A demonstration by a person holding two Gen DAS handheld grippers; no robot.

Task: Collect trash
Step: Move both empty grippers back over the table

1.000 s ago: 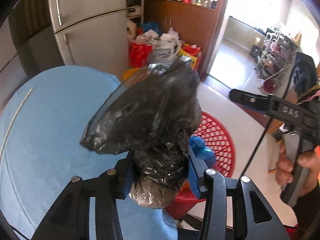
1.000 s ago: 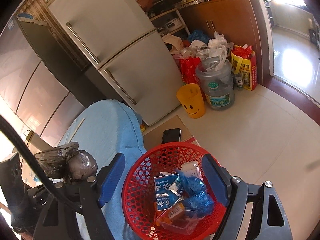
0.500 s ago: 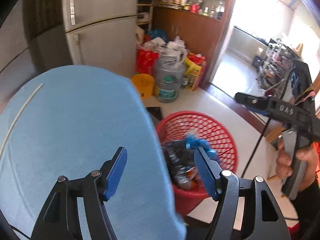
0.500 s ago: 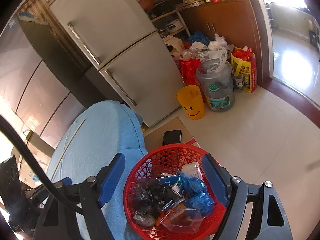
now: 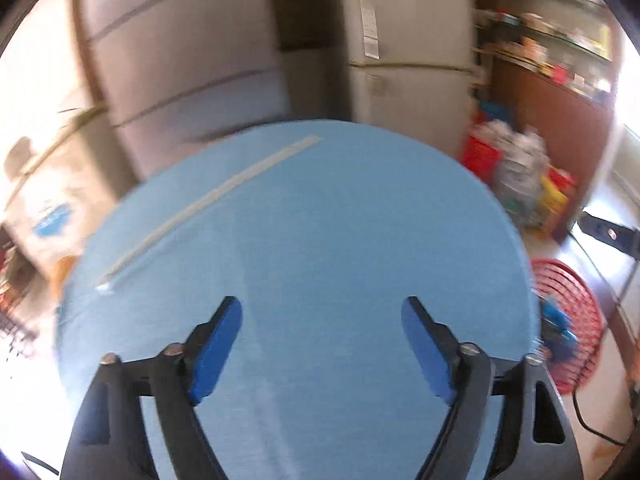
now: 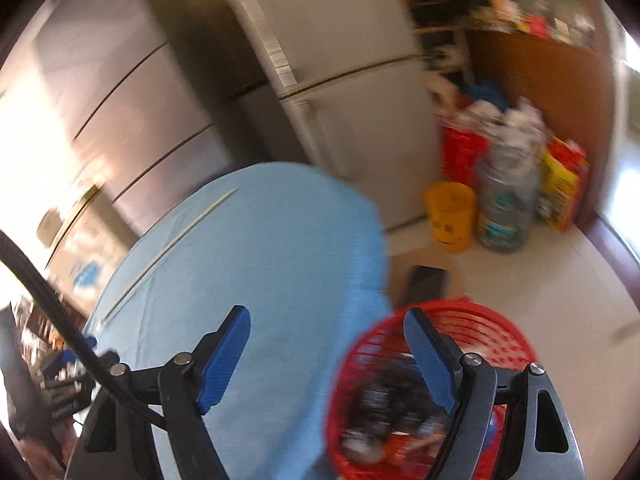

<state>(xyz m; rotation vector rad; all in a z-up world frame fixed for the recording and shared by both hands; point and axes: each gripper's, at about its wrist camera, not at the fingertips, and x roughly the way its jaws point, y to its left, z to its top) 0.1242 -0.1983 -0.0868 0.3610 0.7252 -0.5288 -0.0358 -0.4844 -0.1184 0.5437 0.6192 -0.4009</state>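
Both grippers empty, jaws apart: left gripper over the bare blue table, right gripper straddling table edge and basket. Trash sits in the red basket beside the table, likely for short drops.

No legible text in either view; motion blur throughout. Paper stickers on the refrigerator door edge, the water jug label and the yellow bucket markings cannot be read
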